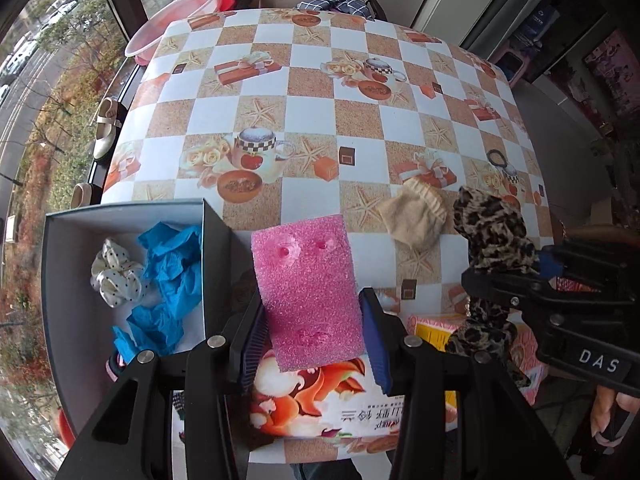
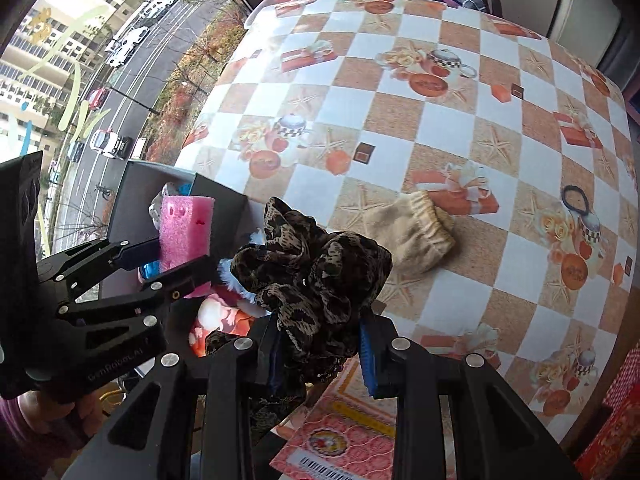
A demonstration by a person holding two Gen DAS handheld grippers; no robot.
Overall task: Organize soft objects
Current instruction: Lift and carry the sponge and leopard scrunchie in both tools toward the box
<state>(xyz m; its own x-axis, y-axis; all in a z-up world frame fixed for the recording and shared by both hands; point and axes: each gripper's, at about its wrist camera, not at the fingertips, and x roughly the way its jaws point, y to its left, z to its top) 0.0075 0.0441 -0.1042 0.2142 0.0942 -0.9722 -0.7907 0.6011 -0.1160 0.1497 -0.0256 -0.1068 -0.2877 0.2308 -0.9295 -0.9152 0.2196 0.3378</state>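
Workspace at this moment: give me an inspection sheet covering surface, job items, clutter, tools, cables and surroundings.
Surface: table under a checkered printed cloth.
Job's things: pink sponge and leopard scrunchie, both held above the table; beige sock and black hair tie lying on the cloth; grey box at the left edge holds a polka-dot scrunchie and blue crumpled material.
Clutter: printed cartons at the near edge.
Tools: left tool shut on the pink sponge; right tool shut on the leopard scrunchie.
Cables: nothing seen.
Surroundings: window onto a street with cars; pink basin past the far corner.
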